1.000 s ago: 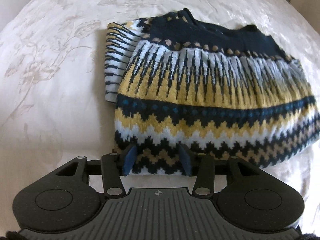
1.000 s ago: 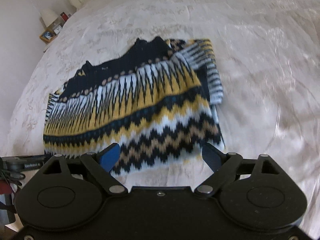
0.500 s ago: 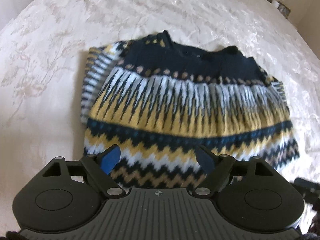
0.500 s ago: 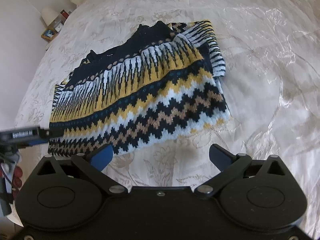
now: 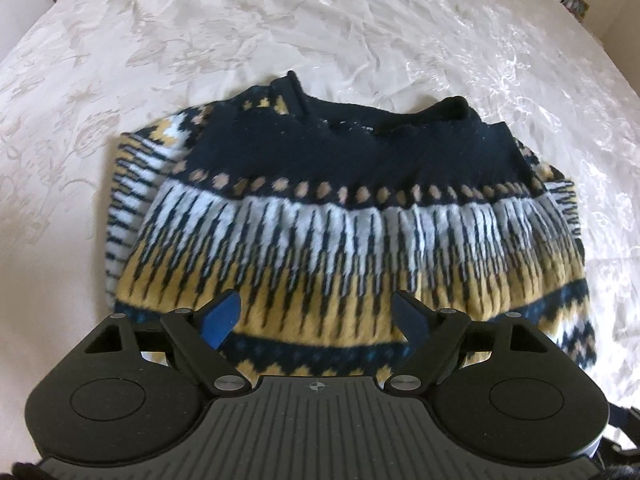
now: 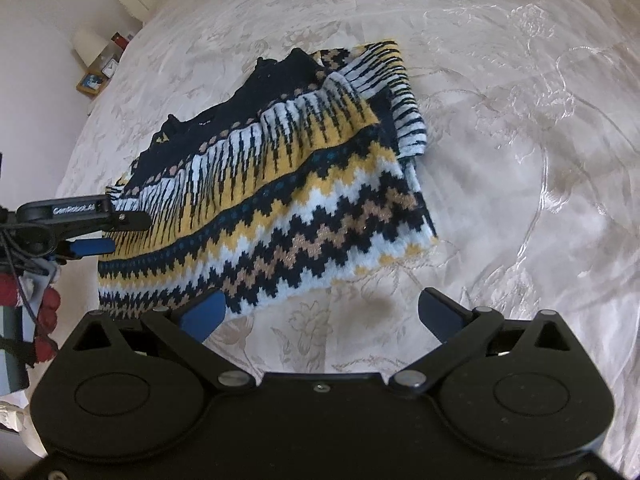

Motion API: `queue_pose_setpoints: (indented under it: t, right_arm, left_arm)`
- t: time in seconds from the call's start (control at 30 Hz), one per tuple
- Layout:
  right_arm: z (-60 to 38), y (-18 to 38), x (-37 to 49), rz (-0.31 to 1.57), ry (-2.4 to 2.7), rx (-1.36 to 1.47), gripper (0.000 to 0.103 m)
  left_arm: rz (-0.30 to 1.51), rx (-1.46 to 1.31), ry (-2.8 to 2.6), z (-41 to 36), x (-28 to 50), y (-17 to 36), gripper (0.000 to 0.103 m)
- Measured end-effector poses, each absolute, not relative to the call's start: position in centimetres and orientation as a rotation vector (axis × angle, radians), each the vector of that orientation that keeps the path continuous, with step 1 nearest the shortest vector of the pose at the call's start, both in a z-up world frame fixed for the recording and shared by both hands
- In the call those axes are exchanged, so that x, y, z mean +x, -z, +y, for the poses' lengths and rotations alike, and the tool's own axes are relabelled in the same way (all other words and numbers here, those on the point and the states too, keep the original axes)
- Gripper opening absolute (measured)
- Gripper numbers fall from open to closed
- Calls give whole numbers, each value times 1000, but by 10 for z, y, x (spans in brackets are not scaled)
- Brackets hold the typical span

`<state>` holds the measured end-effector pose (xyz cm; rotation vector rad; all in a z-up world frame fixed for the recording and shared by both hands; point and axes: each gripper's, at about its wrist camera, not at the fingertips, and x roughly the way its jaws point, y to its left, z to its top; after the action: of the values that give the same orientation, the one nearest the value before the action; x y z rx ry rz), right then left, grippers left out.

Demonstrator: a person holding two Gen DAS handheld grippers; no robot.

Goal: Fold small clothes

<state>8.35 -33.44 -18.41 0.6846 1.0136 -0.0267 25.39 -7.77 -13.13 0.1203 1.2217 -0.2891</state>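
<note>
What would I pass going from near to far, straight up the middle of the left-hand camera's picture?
Left gripper, open → sweater's yellow band → its white-and-navy stripes → its navy collar part → pale floral bedspread.

The left black two-finger gripper with blue pads (image 5: 318, 314) holds its jaws spread wide, gripping nothing; seen from the right wrist camera it (image 6: 120, 232) reaches in level from the left edge. The right black two-finger gripper with blue pads (image 6: 322, 314) is likewise spread wide and empty
</note>
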Motion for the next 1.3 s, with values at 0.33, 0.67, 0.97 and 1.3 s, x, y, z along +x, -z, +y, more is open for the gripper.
queue_pose_setpoints:
  t: [0.33,0.67,0.97,1.3]
  right_arm:
    - [-346,191,97,1025,20,706,103]
    - [-362,197,113,1036,17,717,103]
    - [-383,203,129,1022,-10,729,103]
    - [-414,222,171,1010,-89,801,103]
  left_arm:
    - [1253,171,289,-103,270,152,82]
    - [1291,216,275,-107,281,179,95]
    - [1303,214,276,-103,284,191,103]
    - [1286,224,277,-103,277,192,103]
